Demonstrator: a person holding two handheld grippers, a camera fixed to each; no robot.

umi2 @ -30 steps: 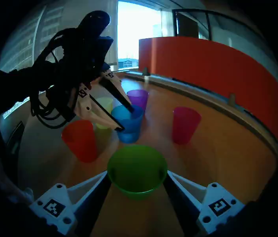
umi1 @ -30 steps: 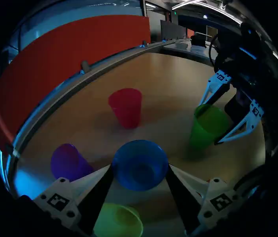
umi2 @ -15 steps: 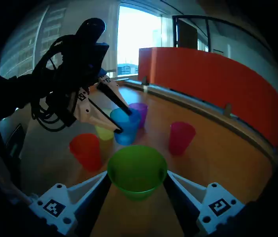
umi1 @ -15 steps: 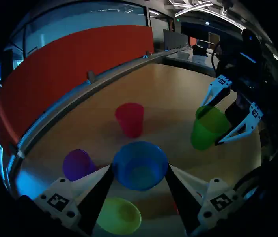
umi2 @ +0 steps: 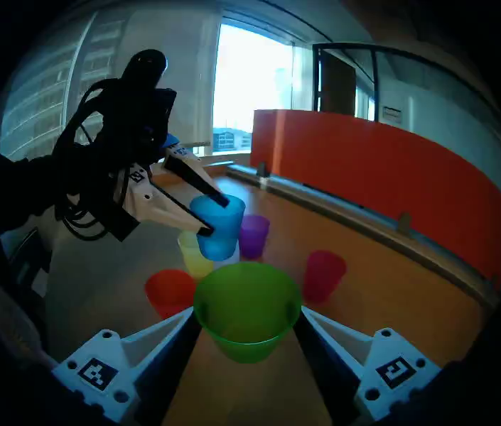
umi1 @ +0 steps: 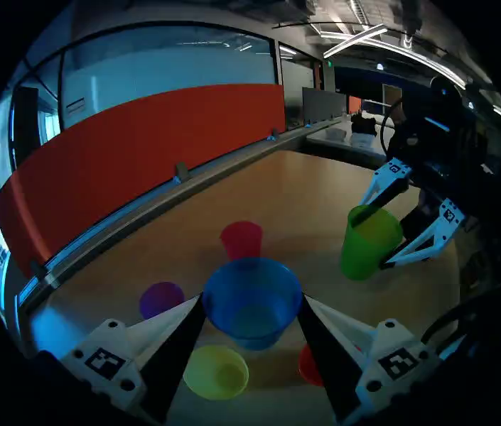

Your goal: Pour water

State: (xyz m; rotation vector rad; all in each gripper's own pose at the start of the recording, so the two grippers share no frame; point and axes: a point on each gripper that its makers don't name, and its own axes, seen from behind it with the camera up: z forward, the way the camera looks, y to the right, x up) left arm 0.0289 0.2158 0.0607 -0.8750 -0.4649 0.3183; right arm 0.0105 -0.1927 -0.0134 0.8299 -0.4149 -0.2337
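Pinching blue cup, left fingers; green cup, right fingers; wooden table below, orange partition beyond.

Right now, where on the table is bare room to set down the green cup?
Free for the green cup: the wide bare table beyond the pink cup, bordered by the orange partition. Crowded: the near end, where the purple cup, yellow cup and red cup cluster below the held blue cup.
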